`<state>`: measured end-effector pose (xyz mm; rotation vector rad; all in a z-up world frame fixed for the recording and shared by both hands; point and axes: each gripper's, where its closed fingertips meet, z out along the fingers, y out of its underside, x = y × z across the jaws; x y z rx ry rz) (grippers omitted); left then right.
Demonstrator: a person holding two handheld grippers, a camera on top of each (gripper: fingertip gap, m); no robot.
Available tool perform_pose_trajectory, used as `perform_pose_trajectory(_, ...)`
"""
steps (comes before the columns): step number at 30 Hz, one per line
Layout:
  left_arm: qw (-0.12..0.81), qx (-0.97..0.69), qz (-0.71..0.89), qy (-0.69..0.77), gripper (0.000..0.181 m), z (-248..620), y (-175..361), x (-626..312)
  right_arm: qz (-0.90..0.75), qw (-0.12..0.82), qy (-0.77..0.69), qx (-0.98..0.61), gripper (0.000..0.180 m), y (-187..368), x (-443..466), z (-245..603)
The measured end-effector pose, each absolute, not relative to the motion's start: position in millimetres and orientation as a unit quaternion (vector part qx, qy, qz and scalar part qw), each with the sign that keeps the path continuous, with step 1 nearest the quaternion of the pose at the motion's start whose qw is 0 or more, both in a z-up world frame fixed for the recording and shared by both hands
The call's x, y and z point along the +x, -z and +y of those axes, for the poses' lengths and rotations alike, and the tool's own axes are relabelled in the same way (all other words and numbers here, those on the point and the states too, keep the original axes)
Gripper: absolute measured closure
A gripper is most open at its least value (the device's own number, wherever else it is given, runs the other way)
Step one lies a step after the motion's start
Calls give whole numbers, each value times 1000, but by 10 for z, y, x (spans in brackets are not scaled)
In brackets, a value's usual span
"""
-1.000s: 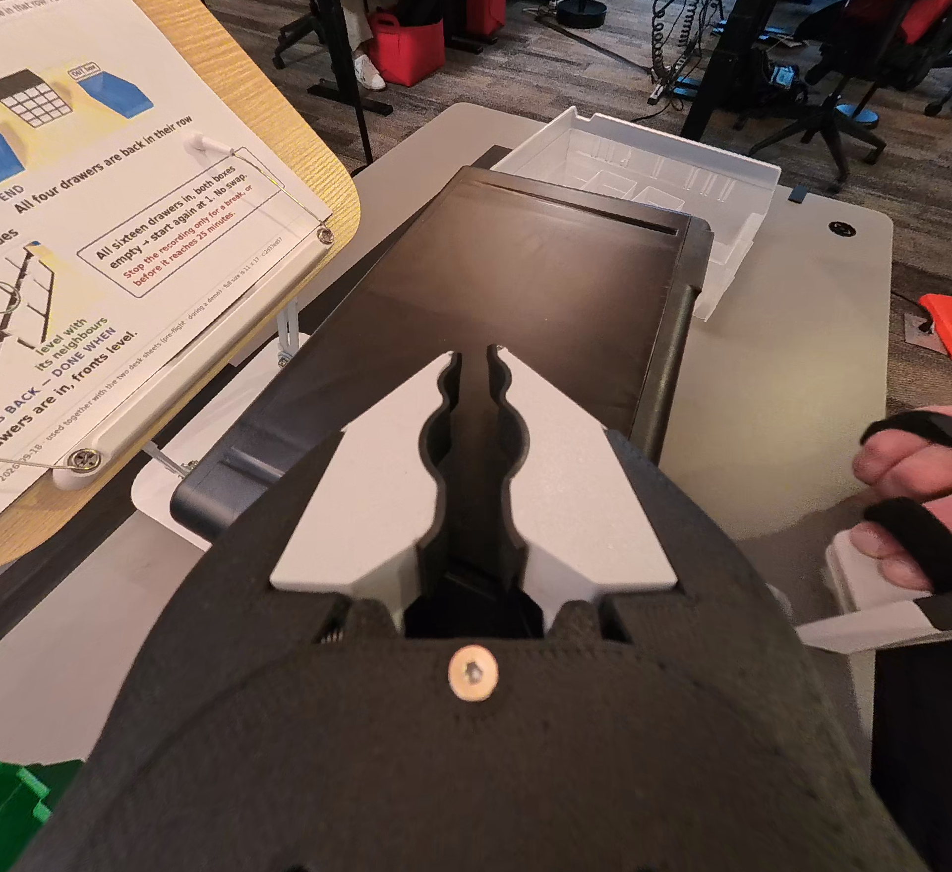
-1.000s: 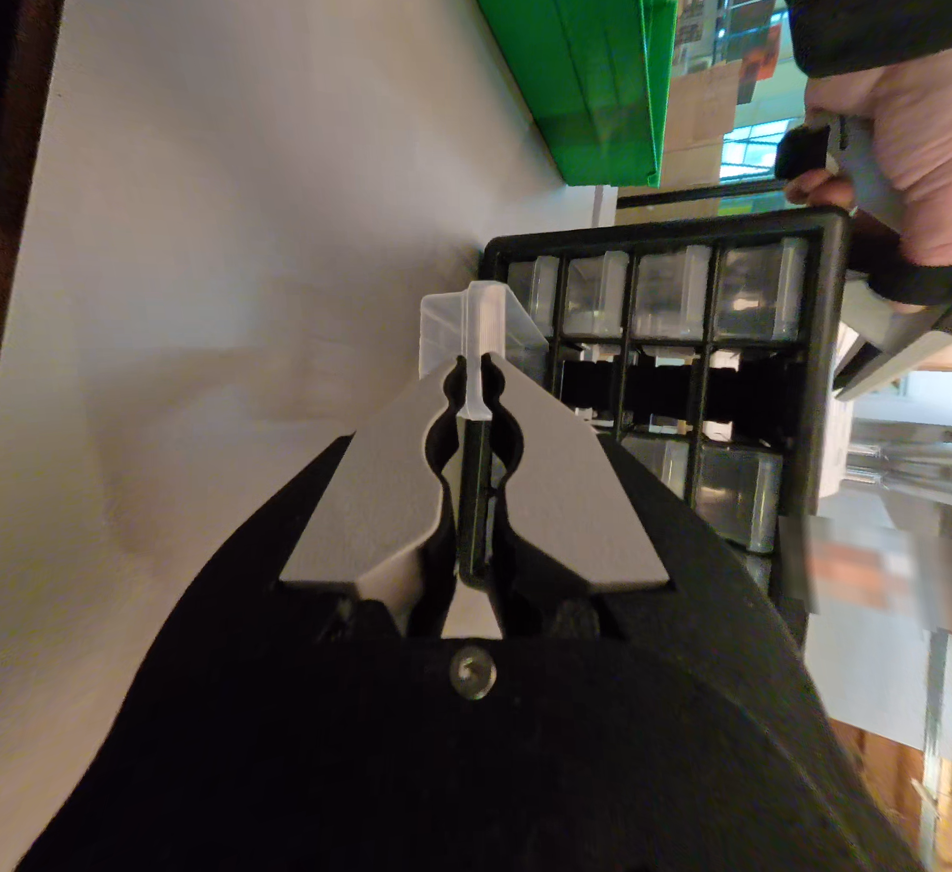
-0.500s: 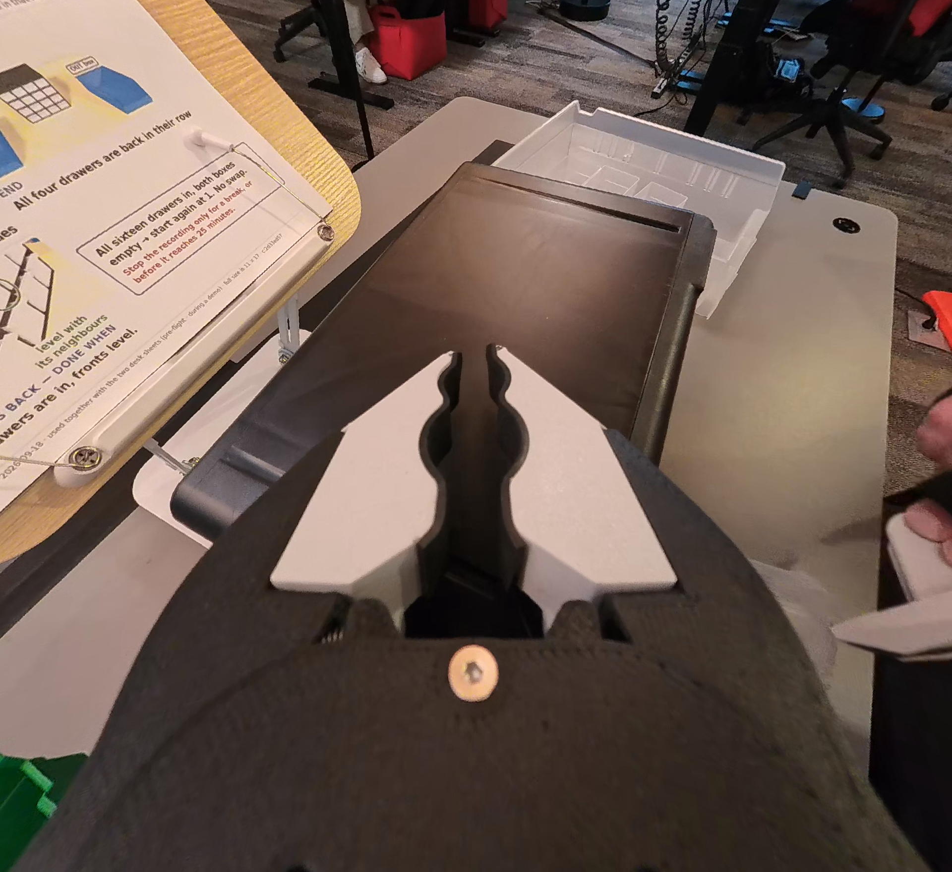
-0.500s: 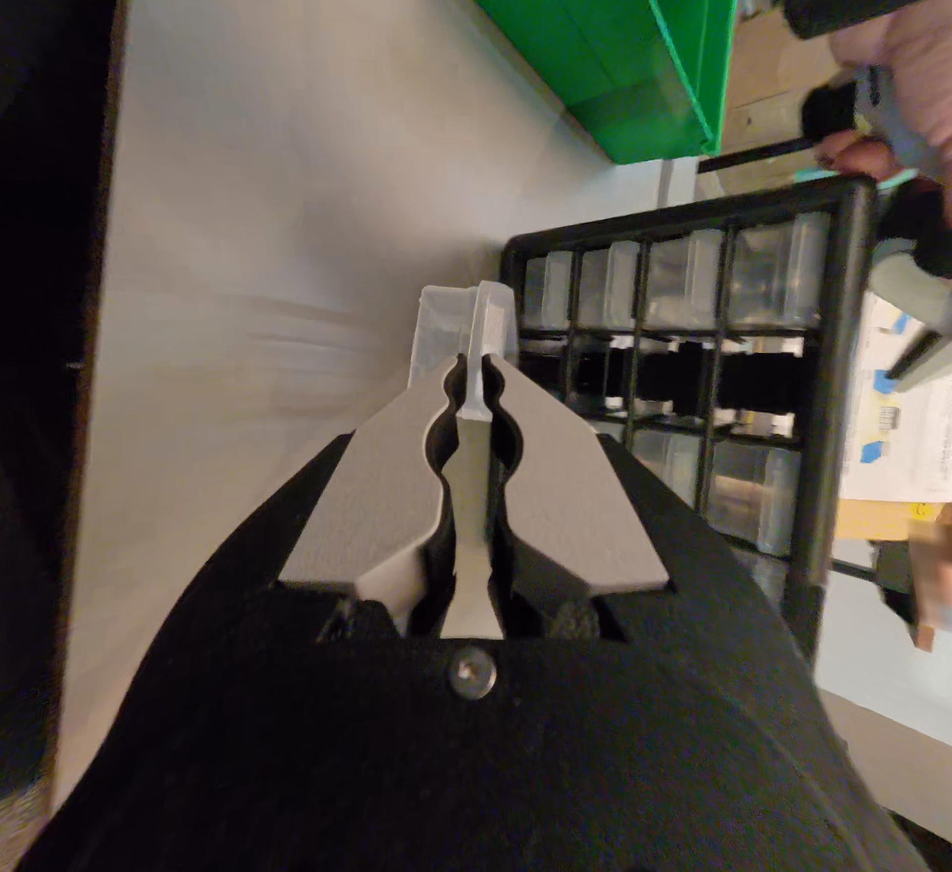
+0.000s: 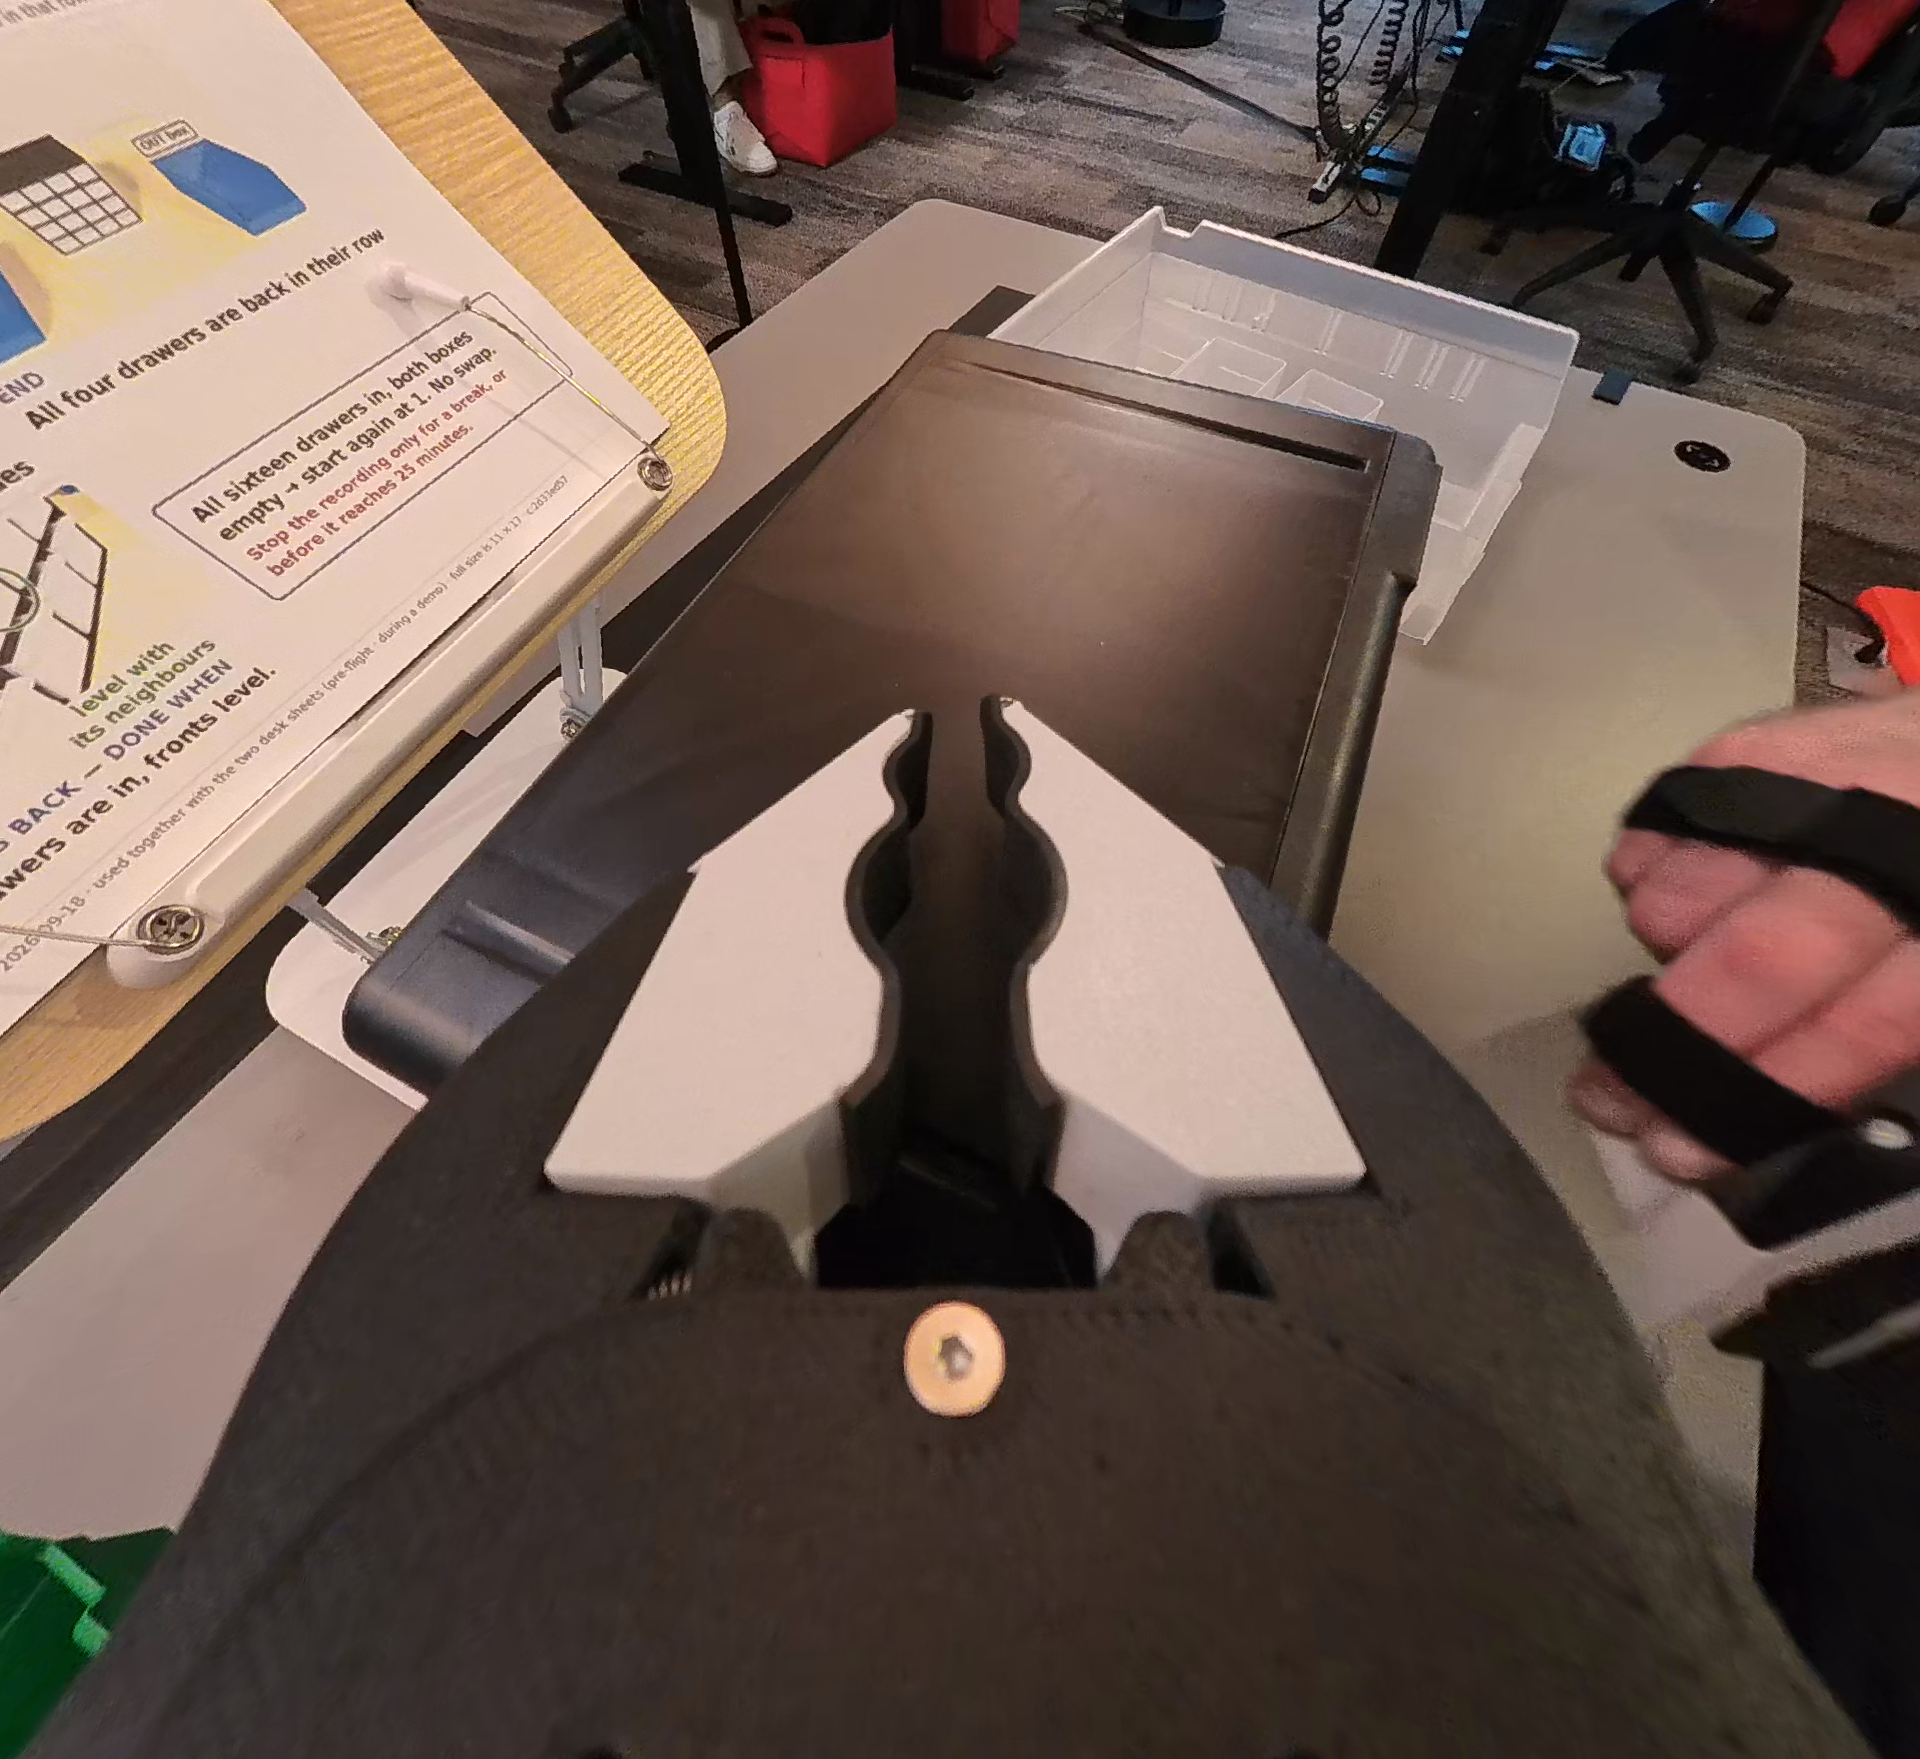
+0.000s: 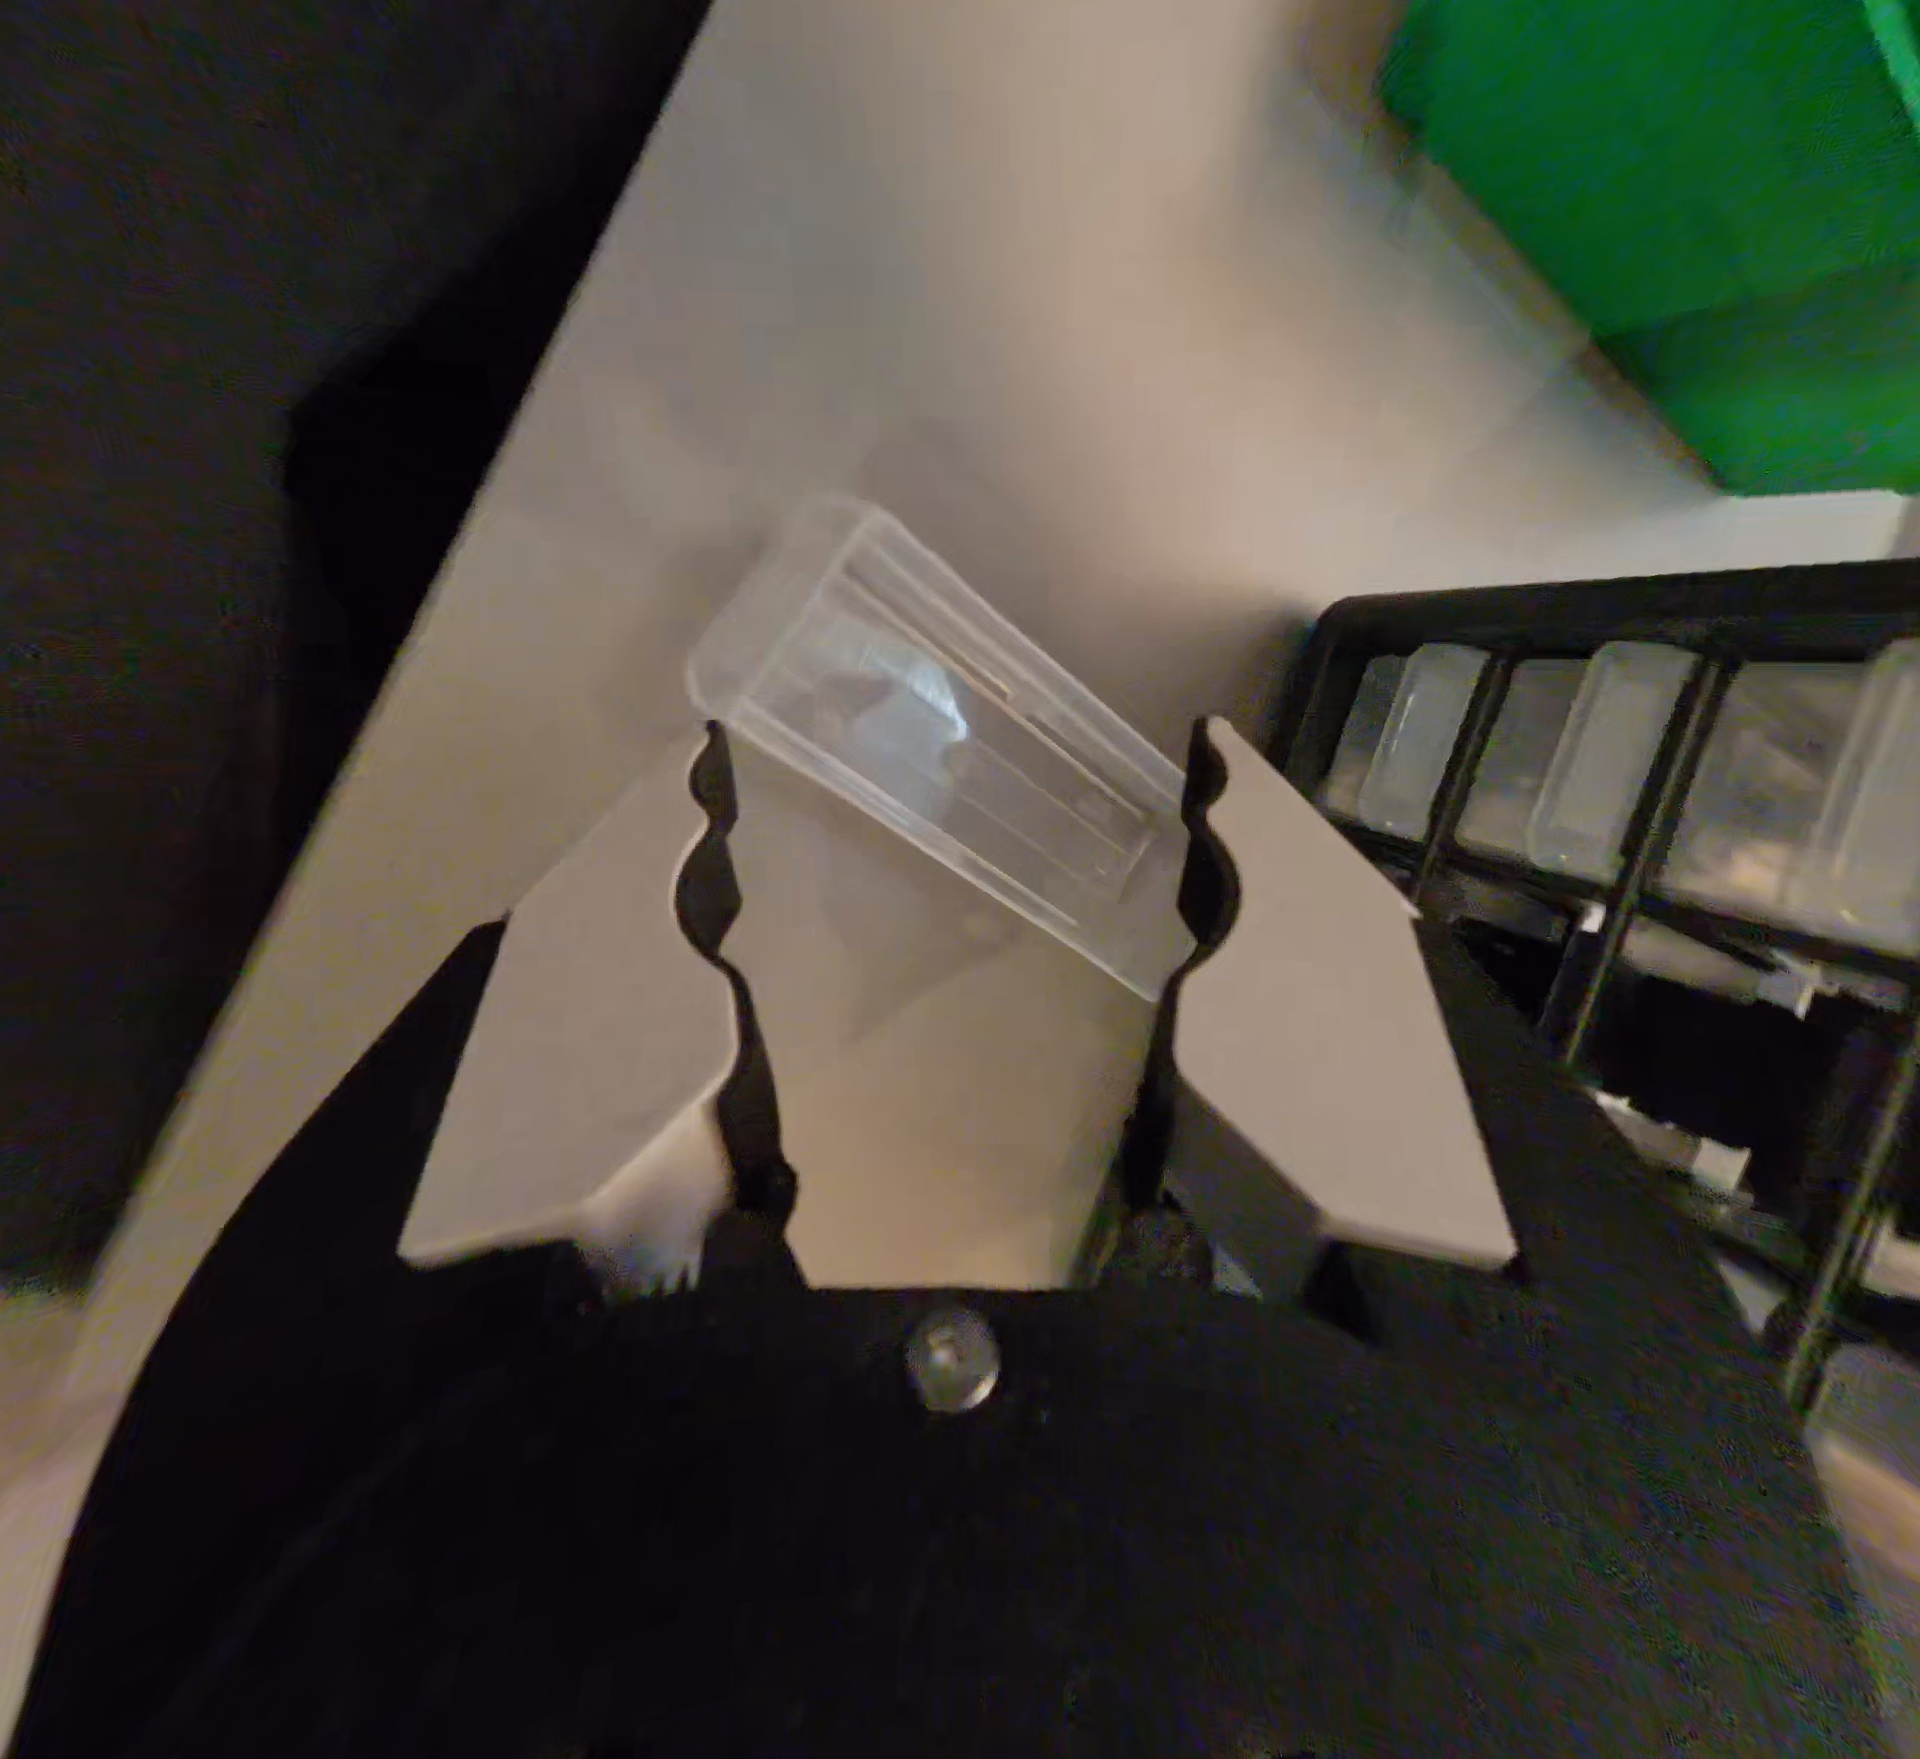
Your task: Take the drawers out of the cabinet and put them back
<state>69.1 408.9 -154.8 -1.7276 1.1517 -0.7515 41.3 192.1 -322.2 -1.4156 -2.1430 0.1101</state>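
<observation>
The black cabinet lies under my left gripper, which is shut and empty over the cabinet's dark top. In the right wrist view the cabinet's front grid shows several clear drawers in their slots and some dark empty slots below. My right gripper is open. A clear plastic drawer lies loose and askew on the beige table between its fingertips, beside the cabinet's front corner. Neither finger grips it.
A white tray sits behind the cabinet. An instruction sheet on a wooden board stands at the left. A green bin is on the table past the cabinet. A hand holds the right gripper. The table's edge runs close at the left.
My right gripper has opened and let go of the clear drawer, which now lies on the table. The right view has swung round. My left gripper has stayed put.
</observation>
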Motion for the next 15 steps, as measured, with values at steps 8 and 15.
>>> perform_pose_trajectory(8,453,-697,464,307,171,4090,1541,688,-891,150,61,-424,79,3685,516,2312)
perform_pose_trajectory(15,456,-692,465,312,172,4084,1532,688,-891,102,60,-438,104,3836,472,2364)
